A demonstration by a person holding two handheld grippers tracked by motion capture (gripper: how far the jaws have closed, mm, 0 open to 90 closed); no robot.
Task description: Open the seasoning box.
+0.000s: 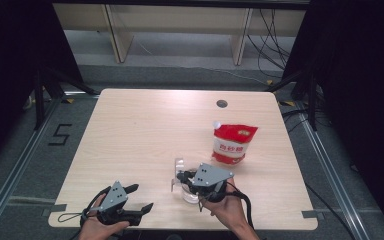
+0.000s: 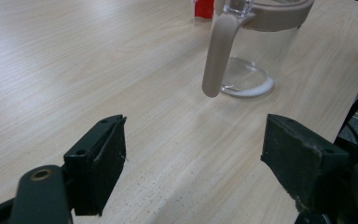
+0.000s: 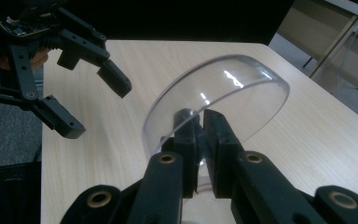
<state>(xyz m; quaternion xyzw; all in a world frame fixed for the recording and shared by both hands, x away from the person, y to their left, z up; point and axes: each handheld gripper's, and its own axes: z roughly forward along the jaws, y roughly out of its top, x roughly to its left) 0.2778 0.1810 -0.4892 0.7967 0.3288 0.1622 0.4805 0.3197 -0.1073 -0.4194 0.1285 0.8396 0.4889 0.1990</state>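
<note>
my right gripper (image 3: 199, 140) is clamped on the rim of a clear domed lid (image 3: 223, 102), holding it tilted up over the near middle of the table (image 1: 145, 125). my left gripper (image 1: 139, 197) sits at the near left edge, jaws spread wide, holding nothing. clear pitcher (image 2: 251, 51) with beige handle (image 2: 218, 51) stands upright just ahead of my left jaws, apart from them. red and white bag (image 1: 232, 142) stands farther back right.

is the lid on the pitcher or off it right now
Off. The right claw is shut on the clear lid, holding it tilted, while the pitcher stands upright on the table.
</note>
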